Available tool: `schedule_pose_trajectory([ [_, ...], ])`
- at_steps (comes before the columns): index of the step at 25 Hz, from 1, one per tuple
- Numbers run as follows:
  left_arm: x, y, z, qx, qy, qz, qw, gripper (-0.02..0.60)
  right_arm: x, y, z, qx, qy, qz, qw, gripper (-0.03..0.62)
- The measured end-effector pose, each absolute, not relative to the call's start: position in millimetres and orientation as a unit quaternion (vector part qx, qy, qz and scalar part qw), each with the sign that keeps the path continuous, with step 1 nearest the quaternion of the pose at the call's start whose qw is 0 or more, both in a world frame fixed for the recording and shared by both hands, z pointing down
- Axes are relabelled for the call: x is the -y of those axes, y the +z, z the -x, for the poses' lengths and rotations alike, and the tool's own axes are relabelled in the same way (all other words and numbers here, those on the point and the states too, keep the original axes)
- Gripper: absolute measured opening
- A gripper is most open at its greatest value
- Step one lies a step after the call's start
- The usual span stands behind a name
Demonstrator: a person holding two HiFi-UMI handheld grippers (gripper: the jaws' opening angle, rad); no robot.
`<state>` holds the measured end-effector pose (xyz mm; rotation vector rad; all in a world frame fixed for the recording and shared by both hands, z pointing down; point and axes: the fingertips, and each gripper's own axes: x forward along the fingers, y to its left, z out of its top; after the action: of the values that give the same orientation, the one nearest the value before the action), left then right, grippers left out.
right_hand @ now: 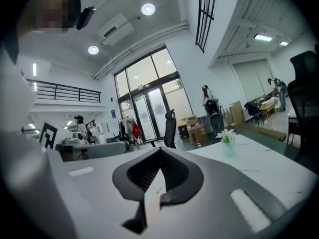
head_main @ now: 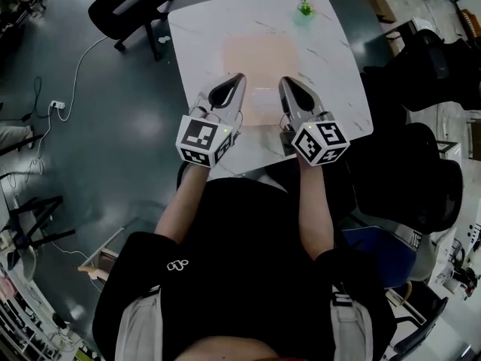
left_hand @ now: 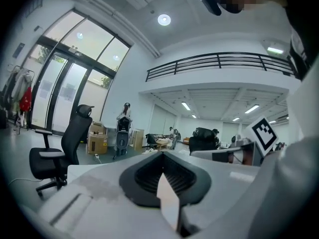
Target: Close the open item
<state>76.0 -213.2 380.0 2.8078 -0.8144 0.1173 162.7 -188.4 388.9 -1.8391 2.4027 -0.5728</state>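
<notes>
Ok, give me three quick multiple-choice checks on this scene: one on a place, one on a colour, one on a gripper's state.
1. Where on the table does the small flower vase stand?
A. near the far right corner
B. near the near left corner
C. dead centre

2. What colour is the flat sheet in the middle of the table?
A. dark blue
B. pale pink
C. bright green

3. How do the right gripper jaws stand?
A. wide apart
B. closed on the flower vase
C. together, nothing between them

Answers:
1 A: the head view shows it by the far edge, toward the right.
2 B: it reads pale pink against the white top.
3 C: the right gripper view shows the tips meeting, empty.
</notes>
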Motion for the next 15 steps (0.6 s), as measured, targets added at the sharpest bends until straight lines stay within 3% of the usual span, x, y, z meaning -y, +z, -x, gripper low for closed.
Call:
schedule_pose_trajectory([
  [15,162.9,347.9,-96.0,0.263,0.015,-0.962,0.069,-0.014,120.1,331.6,-179.6,-0.738,-0.073,0.671,0.027,-0.002],
])
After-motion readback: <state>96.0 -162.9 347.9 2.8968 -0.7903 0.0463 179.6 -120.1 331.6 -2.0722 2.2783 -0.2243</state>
